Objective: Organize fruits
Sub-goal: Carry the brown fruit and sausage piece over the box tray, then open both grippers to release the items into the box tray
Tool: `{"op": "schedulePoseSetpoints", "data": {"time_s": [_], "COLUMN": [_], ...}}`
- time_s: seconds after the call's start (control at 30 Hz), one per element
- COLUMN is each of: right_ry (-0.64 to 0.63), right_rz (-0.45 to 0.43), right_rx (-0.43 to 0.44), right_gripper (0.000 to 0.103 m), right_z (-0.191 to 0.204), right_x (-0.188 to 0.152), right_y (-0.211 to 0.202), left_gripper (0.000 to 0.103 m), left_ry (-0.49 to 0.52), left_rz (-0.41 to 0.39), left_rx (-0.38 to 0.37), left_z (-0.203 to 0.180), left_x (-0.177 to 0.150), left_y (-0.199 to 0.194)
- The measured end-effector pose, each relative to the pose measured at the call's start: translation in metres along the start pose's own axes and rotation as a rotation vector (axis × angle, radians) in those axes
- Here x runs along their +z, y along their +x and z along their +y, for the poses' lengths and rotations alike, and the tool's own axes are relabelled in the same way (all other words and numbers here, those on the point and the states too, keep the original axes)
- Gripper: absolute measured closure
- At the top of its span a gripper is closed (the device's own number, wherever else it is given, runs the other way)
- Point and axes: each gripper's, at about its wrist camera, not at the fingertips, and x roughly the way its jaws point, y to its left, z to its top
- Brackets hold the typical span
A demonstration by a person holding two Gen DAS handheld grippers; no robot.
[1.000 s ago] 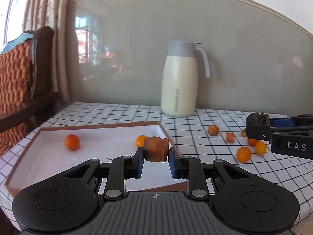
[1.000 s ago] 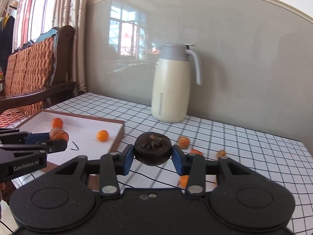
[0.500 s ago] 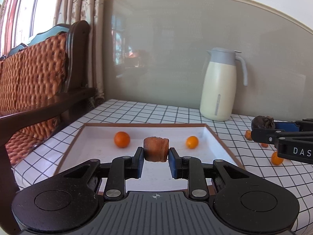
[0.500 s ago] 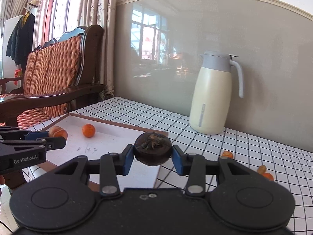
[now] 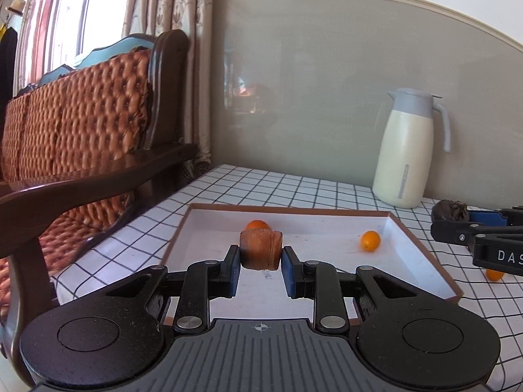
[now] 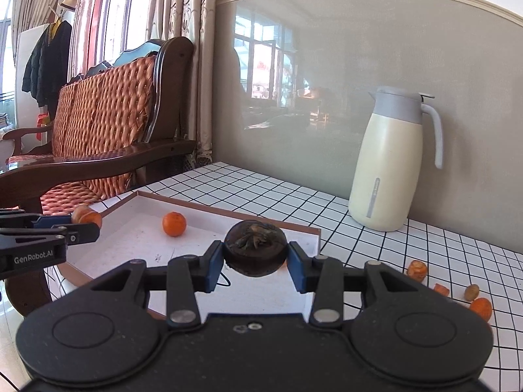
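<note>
My left gripper (image 5: 261, 263) is shut on a brown-orange fruit piece (image 5: 261, 249) and holds it over the near end of the white tray (image 5: 183, 228). The tray holds a mandarin (image 5: 257, 224), partly hidden behind the piece, and a small kumquat (image 5: 370, 241). My right gripper (image 6: 256, 263) is shut on a dark round mangosteen (image 6: 255, 248) over the tray's right part (image 6: 307, 228). The mandarin (image 6: 174, 224) also lies in the tray in the right wrist view. The left gripper also shows in the right wrist view (image 6: 85, 220), and the right gripper in the left wrist view (image 5: 449, 217).
A cream thermos jug (image 6: 389, 166) stands at the back of the checkered table (image 6: 425, 238). Several small orange fruits and pieces (image 6: 417, 269) lie on the table right of the tray. A wooden chair with an orange cushion (image 6: 108, 121) stands left of the table.
Both grippers have swung left with their fruits held. The tray now lies straight ahead in both views and the jug has shifted to the right.
</note>
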Motion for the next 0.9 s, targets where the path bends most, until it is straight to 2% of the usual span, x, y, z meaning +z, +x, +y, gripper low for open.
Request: {"op": "schedulePoseSetpoints", "data": {"time_s": [0.27, 0.57, 0.9], "right_ry": [-0.006, 0.013, 0.021], "right_rz": [0.01, 0.022, 0.049], "right_rx": [0.018, -0.014, -0.017], "right_gripper": [0.069, 0.069, 0.069], "right_z": [0.013, 0.007, 0.001], "right_x": [-0.001, 0.003, 0.005], "right_y": [0.014, 0.036, 0.058], "left_gripper": [0.076, 0.076, 0.076], "left_ry": [-0.019, -0.025, -0.019], "left_rz": [0.004, 0.004, 0.023], "left_rx": [0.038, 0.068, 0.052], "left_z": [0.025, 0.046, 0.041], "left_x": [-0.002, 0.006, 0.009], "left_y": [0.005, 0.024, 0.05]}}
